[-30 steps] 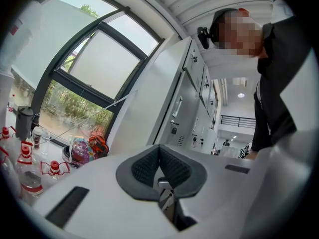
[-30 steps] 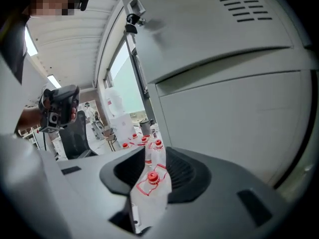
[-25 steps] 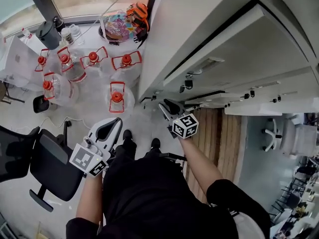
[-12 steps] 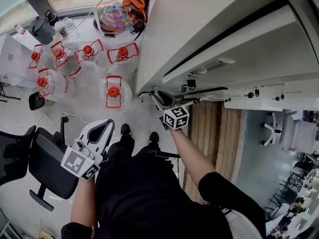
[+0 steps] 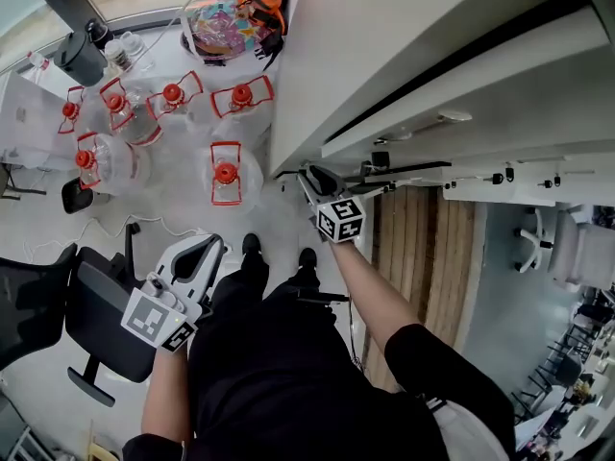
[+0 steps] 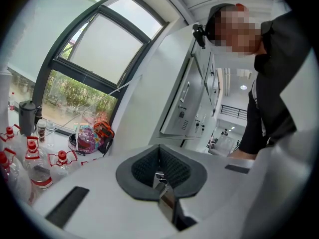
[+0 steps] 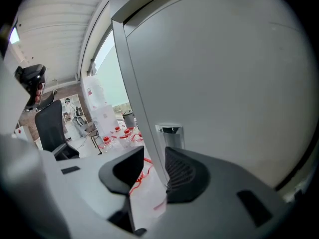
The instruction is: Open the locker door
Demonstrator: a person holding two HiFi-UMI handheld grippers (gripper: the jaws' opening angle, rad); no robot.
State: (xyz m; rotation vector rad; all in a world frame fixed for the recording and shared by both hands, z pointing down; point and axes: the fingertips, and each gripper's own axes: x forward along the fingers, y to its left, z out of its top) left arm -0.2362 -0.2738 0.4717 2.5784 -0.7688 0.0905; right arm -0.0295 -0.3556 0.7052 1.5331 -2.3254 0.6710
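The white locker bank (image 5: 404, 46) fills the upper right of the head view. My right gripper (image 5: 312, 173) reaches to its front near the left corner. In the right gripper view the locker door (image 7: 224, 83) looms large, with a small metal handle (image 7: 170, 132) close to its edge. That door edge (image 7: 147, 148) runs between the pads of the right gripper (image 7: 154, 158), whose jaws have just been opening; the left pad stands apart from it. My left gripper (image 5: 213, 246) hangs low over the floor, away from the locker. It (image 6: 159, 151) is shut on nothing.
Several water jugs (image 5: 226, 173) with red caps stand on the floor left of the locker. A colourful bag (image 5: 226, 32) lies by the window. A black office chair (image 5: 91, 325) is at the lower left. A wooden floor strip (image 5: 423, 257) runs right of the person's feet (image 5: 252, 246).
The right gripper has moved down and closer to the locker's front near its left corner. The left gripper has barely shifted.
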